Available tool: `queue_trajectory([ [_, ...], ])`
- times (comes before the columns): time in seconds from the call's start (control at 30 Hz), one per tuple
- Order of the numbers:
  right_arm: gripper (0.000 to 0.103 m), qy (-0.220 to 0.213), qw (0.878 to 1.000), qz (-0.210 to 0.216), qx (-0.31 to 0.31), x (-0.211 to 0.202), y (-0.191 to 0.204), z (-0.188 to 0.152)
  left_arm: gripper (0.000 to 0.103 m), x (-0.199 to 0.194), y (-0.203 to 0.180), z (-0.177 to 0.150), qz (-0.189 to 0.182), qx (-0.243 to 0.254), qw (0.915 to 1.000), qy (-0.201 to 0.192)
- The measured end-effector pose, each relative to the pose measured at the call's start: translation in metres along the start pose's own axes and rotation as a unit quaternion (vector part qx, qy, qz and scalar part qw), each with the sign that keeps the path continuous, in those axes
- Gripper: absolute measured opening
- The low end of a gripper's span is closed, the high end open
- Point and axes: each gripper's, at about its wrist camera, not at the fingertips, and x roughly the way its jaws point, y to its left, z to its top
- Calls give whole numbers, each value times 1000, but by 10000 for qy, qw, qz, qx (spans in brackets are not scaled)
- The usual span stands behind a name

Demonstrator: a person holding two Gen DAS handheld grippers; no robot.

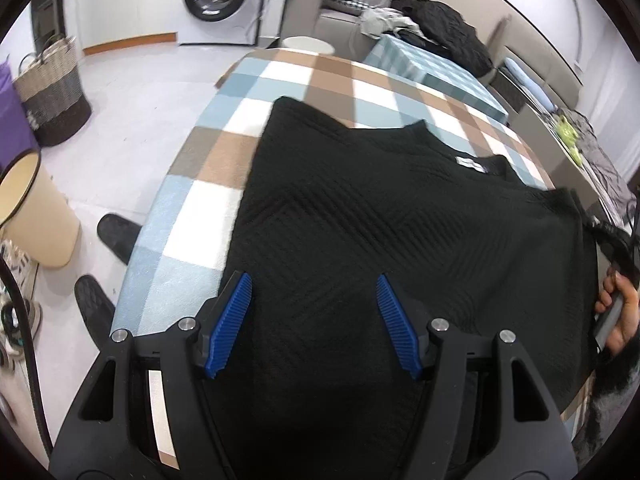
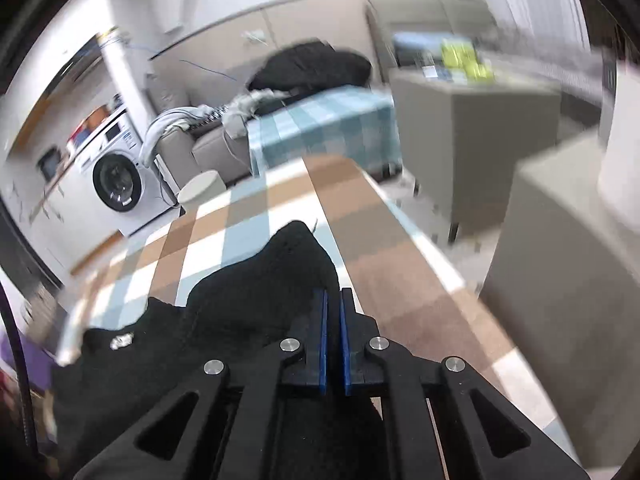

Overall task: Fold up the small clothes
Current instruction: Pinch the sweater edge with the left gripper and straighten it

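Observation:
A black ribbed garment (image 1: 360, 220) lies spread on the table with the plaid cloth (image 1: 224, 160), its white neck label (image 1: 470, 161) facing up. My left gripper (image 1: 313, 280) hovers open above the garment's near part, blue pads wide apart with only flat cloth below them. In the right wrist view the garment (image 2: 248, 292) bunches up against my right gripper (image 2: 334, 294), whose blue pads are pressed almost together on its edge. The hand (image 1: 616, 312) that carries this gripper shows at the right edge of the left wrist view, where the garment's side is raised.
A second table with a blue checked cloth (image 1: 432, 72) carries a pile of dark clothes (image 1: 444, 24). On the floor to the left are a woven basket (image 1: 52, 92), a beige bin (image 1: 36, 212) and black slippers (image 1: 118, 236). A grey cabinet (image 2: 472, 140) stands right of the table.

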Motion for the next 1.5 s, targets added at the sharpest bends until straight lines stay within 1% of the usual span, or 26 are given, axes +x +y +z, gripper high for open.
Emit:
queue_trajectory([
  [0.07,5,179,9996,-192,-74,7,-1,-2,62,2,2,-1,-9,-26,10000,10],
  [0.1,10,213,9994,-248,-121,7,0,-4,62,2,3,-1,15,-21,10000,8],
  [0.13,19,289,9990,-294,-170,7,1,-5,62,2,3,-2,44,-19,10000,5],
  [0.17,25,372,9986,-331,-149,7,0,-7,62,3,4,-3,75,-44,10000,10],
  [0.2,36,379,9989,-277,-86,4,-1,-8,62,3,7,-4,132,-76,9999,27],
  [0.23,43,406,9989,-216,-64,2,-2,-9,62,3,8,-6,176,-106,9998,43],
  [0.33,44,489,9986,-10,-206,-12,0,-17,62,4,13,-11,155,-171,9997,44],
  [0.4,49,553,9978,92,-345,-18,3,-24,62,6,13,-10,165,-198,9997,42],
  [0.5,50,502,9974,80,-521,-30,7,-32,62,6,15,-6,85,-331,9994,5],
  [0.63,54,549,9968,179,-548,-42,9,-38,62,10,21,7,-39,-525,9986,-50],
  [0.7,54,562,9966,228,-560,-49,9,-43,62,14,21,10,-50,-555,9984,-12],
  [0.73,54,557,9968,226,-519,-52,8,-47,59,17,21,10,-68,-558,9984,6],
  [0.8,54,644,9967,263,-423,-55,5,-54,34,18,18,9,-44,-498,9987,-76],
  [0.83,54,683,9967,241,-378,-58,2,-59,13,19,17,9,-91,-441,9990,-63],
  [0.87,54,691,9966,224,-380,-60,1,-62,10,20,16,9,-149,-429,9990,-54],
  [0.97,54,678,9964,173,-487,-69,-1,-69,7,7,15,9,-174,-450,9979,-430],
  [1.0,54,670,9963,171,-506,-72,-2,-70,3,1,15,10,-176,-460,9973,-547],
  [1.03,54,671,9963,181,-504,-75,-4,-71,2,-5,15,12,-135,-466,9964,-689],
  [1.1,54,682,9964,163,-477,-78,-9,-72,2,-6,15,16,-123,-441,9964,-707],
  [1.2,54,758,9962,119,-404,-79,-19,-75,3,9,18,15,1,-523,9976,-449],
  [1.23,54,801,9960,129,-383,-79,-21,-75,4,16,17,14,12,-533,9982,-281],
  [1.27,54,844,9957,139,-349,-80,-25,-77,6,17,16,13,39,-547,9982,-249],
  [1.3,54,862,9956,109,-353,-81,-27,-78,9,16,15,12,16,-543,9983,-229],
  [1.37,56,950,9947,74,-399,-85,-31,-85,26,12,11,10,-85,-435,9989,-166],
  [1.43,56,1034,9938,95,-389,-90,-35,-94,37,5,12,0,-66,-363,9991,-198],
  [1.5,57,1200,9918,208,-376,-96,-41,-107,39,-4,12,-9,-41,-308,9993,-222],
])
